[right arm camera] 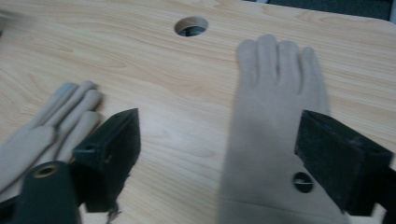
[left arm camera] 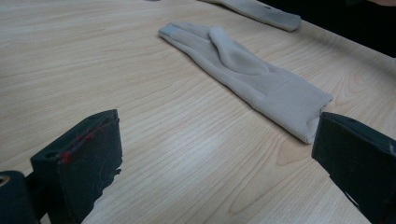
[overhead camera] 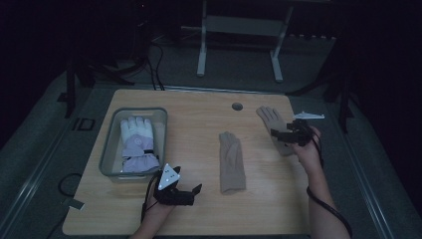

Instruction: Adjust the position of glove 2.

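Two beige gloves lie flat on the wooden table (overhead camera: 199,107), palms down, fingers pointing away from the person. Landmark = the round cable hole (overhead camera: 237,106) near the table's far edge. The far glove (overhead camera: 274,128) lies just right of the hole and a bit nearer the person; the right gripper (overhead camera: 279,133) hovers over its cuff end w/ jaws spread apart, nothing between them. In the right gripper view the far glove (right arm camera: 275,140) runs up between the jaws toward the hole (right arm camera: 191,25), one jaw on bare wood to its left, the other over its right edge; whether the jaws touch the fabric can't be told. A small dark round spot sits near its cuff.

The near glove (overhead camera: 232,162) lies below the hole, well nearer the person, roughly parallel to the far glove, apart from it. The left gripper (overhead camera: 191,193) rests low, left of the near glove's cuff, well away from the hole; jaws wide apart, empty. In the left gripper view the near glove (left arm camera: 252,77) lies just ahead, cuff close to one jaw, thumb folded over the palm.

Far left of the hole: a clear bin (overhead camera: 110,144) w/ a white-and-lilac ski glove (overhead camera: 137,144) inside.
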Demonstrator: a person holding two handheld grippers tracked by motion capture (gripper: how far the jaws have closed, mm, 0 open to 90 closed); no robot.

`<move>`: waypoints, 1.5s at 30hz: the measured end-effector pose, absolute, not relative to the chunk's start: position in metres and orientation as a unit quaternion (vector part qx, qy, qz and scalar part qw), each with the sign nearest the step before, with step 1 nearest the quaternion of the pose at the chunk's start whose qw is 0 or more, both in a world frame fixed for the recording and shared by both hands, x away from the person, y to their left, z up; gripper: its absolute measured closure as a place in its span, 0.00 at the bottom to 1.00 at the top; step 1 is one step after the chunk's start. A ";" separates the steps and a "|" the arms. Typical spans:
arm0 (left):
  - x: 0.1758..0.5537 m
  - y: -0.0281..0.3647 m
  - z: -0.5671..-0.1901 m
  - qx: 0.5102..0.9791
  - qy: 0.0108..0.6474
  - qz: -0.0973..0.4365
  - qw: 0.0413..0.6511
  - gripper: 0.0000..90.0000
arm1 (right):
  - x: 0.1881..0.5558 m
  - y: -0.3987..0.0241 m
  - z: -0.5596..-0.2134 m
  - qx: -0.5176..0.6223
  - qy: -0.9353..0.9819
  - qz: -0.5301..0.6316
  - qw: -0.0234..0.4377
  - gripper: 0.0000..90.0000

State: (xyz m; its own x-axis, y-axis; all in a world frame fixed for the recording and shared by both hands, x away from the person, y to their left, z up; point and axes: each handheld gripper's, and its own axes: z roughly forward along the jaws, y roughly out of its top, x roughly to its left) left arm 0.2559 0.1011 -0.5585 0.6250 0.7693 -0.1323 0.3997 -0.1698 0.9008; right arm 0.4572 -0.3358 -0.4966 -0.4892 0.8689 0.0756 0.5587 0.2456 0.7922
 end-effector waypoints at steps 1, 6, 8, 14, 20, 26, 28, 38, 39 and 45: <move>0.256 0.101 -0.559 0.743 0.393 0.180 0.510 0.03 | 0.460 -0.339 -0.497 0.468 0.765 0.397 0.196 0.20; 0.256 0.100 -0.560 0.747 0.391 0.179 0.507 0.02 | 0.472 -0.349 -0.494 0.472 0.761 0.389 0.216 0.27; 0.256 0.100 -0.560 0.746 0.390 0.179 0.509 0.03 | 0.478 -0.351 -0.494 0.473 0.759 0.387 0.225 0.30; 0.254 0.097 -0.559 0.748 0.384 0.177 0.511 0.02 | 0.497 -0.346 -0.501 0.473 0.762 0.370 0.240 0.37; 0.253 0.097 -0.558 0.748 0.382 0.179 0.512 0.03 | 0.512 -0.339 -0.520 0.482 0.769 0.336 0.251 0.42; 0.251 0.098 -0.557 0.746 0.383 0.178 0.516 0.03 | 0.521 -0.340 -0.543 0.502 0.775 0.301 0.238 0.45; 0.251 0.098 -0.557 0.746 0.383 0.177 0.515 0.03 | 0.521 -0.342 -0.547 0.517 0.769 0.304 0.221 0.59; 0.249 0.097 -0.557 0.746 0.382 0.176 0.517 0.03 | 0.515 -0.339 -0.546 0.552 0.744 0.298 0.228 0.90; 0.249 0.096 -0.557 0.746 0.382 0.175 0.517 0.03 | 0.513 -0.338 -0.546 0.559 0.737 0.301 0.230 0.91; 0.250 0.097 -0.557 0.746 0.383 0.174 0.517 0.02 | 0.506 -0.338 -0.536 0.595 0.706 0.313 0.223 0.93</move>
